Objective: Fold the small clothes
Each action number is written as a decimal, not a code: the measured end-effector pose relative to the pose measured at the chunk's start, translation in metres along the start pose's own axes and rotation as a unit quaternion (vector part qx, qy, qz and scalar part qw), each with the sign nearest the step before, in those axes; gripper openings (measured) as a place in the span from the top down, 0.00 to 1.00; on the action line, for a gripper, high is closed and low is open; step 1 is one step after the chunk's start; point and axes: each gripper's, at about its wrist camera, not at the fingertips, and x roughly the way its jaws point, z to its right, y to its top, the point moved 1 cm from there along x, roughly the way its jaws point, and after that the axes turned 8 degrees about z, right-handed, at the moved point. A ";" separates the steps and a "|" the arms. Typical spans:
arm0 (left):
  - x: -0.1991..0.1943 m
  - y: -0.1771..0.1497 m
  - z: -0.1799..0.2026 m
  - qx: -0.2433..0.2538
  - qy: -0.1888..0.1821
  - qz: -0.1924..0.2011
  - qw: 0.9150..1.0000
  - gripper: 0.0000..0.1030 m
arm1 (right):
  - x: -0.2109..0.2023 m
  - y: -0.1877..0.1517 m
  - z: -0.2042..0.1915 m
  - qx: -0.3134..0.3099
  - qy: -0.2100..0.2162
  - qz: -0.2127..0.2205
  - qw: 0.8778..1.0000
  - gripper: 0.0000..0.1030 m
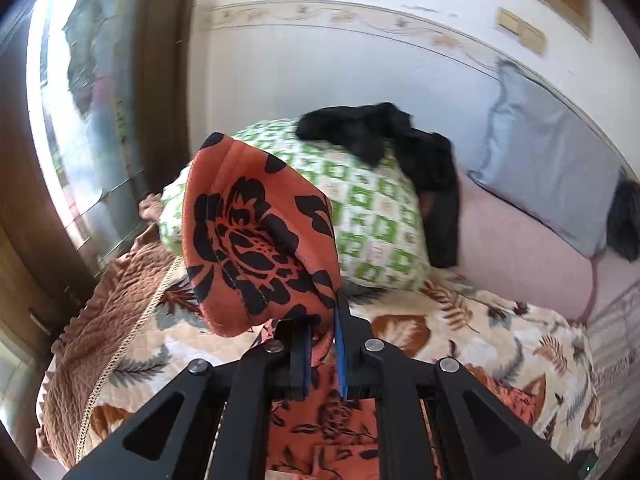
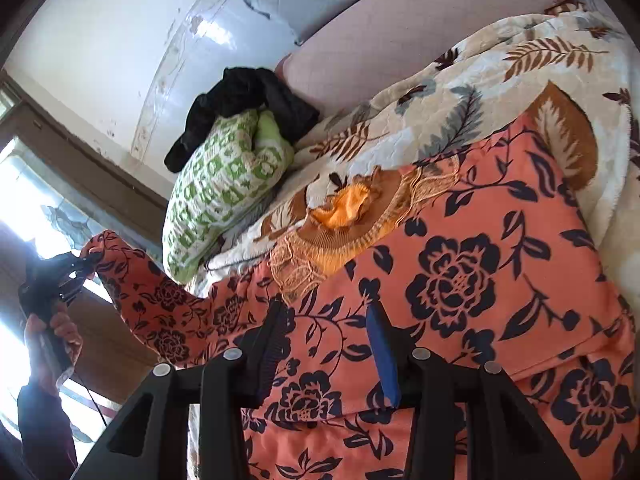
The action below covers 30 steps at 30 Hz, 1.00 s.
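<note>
Over at the left edge of the bed, the left gripper is pinching one end of the orange flowered garment, its jaws closed on the cloth. The rest is lying across the leafy blanket. The right gripper is hanging above it, jaws parted, gripping nothing.

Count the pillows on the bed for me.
2. A green-checked pillow lies on the leaf-print blanket with a black garment draped over it; a grey pillow leans against the wall. Others may lie out of view.
</note>
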 end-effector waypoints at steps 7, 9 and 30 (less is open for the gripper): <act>-0.043 -0.055 0.175 0.159 -0.163 -0.079 0.971 0.64 | -0.040 0.034 0.040 0.069 -0.014 0.068 0.995 0.43; -0.078 -0.056 0.200 0.201 -0.193 -0.032 0.960 0.48 | -0.054 0.043 0.055 0.106 -0.005 0.093 0.990 0.38; 0.064 -0.182 0.005 0.028 0.041 -0.111 0.993 0.25 | -0.001 0.063 0.082 0.138 0.033 0.022 0.990 0.42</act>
